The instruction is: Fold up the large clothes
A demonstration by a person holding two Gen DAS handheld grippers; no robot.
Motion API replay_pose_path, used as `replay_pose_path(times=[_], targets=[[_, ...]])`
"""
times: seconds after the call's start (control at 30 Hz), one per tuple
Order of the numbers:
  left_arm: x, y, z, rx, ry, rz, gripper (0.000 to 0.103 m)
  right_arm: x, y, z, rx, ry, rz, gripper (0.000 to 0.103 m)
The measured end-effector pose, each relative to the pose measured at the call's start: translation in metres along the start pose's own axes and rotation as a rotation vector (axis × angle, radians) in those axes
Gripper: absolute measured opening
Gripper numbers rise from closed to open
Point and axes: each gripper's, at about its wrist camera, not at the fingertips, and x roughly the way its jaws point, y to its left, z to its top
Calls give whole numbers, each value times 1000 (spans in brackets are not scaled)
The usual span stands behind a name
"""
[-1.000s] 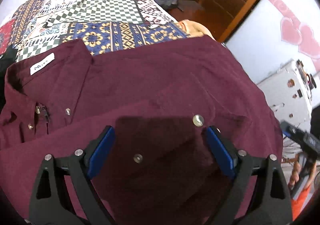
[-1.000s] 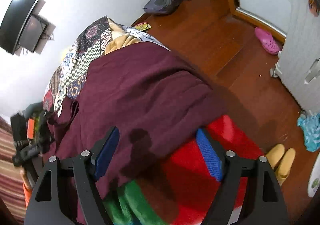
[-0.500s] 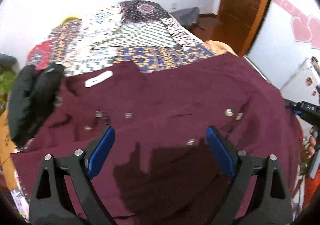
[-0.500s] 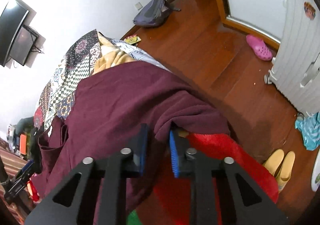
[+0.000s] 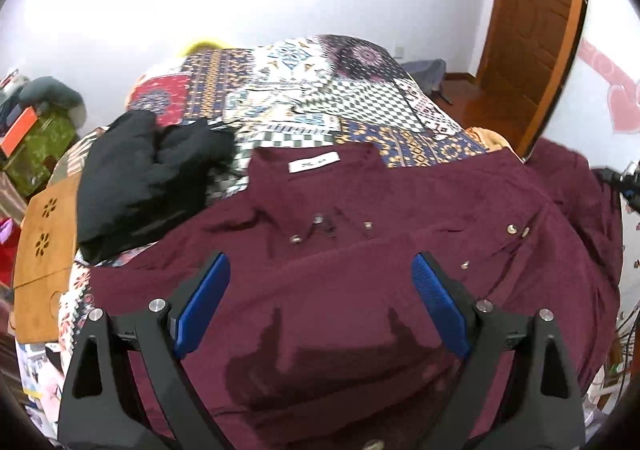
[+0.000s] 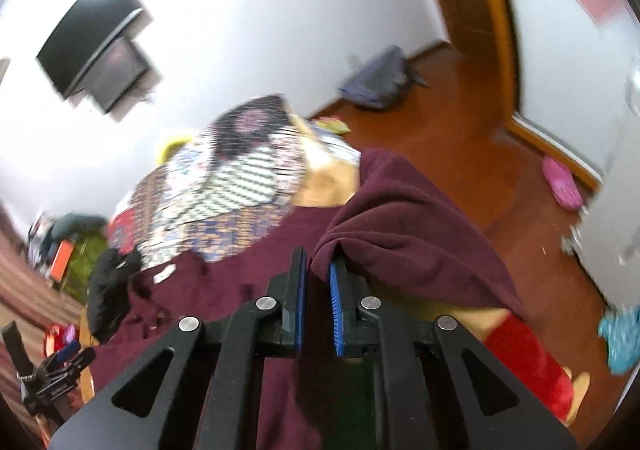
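Right tool point(image 6: 318, 282) clenches maroon shirt point(image 5: 360, 290); left tool point(image 5: 322, 306) released; label point(image 5: 314, 163) unreadable.

— What do the tools look like?
— Both match. The left gripper point(image 5: 320, 308) has black plastic arms with triangular cut-outs, round silver screws at the pivots and ribbed blue pads on its fingers point(image 5: 202, 308).
— And the right gripper point(image 6: 318, 292)?
— Same black frame, silver screws, blue pads.
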Motion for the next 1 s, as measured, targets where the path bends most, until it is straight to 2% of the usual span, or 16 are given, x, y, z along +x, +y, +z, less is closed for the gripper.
replay_pose_path(times=[0.1,0.23,0.4,0.47,0.57,0.6,0.67,0.77,0.9,1.0], targets=[[-11,18,-8,-20,-17,8,93,3,42,-8,-87,17,75,10],[-21,37,-21,-40,-31,26,93,20,81,-34,-193,86,83,10],[-23,56,-44,-63,-19,36,93,44,85,-70,-241,212,42,10],[-21,60,-51,-65,-5,40,93,48,82,-80,-258,252,15,14],[-16,63,-60,-69,16,45,93,39,85,-84,-286,271,-7,15],[-15,63,-62,-72,21,43,93,33,88,-83,-292,279,6,18],[-12,61,-65,-78,31,39,93,22,87,-82,-297,283,25,37],[-11,56,-65,-82,35,29,93,2,83,-77,-312,233,18,57],[-15,44,-61,-70,25,26,93,-10,70,-68,-268,183,4,58],[-17,36,-56,-62,17,27,93,-12,46,-58,-176,162,-20,59]])
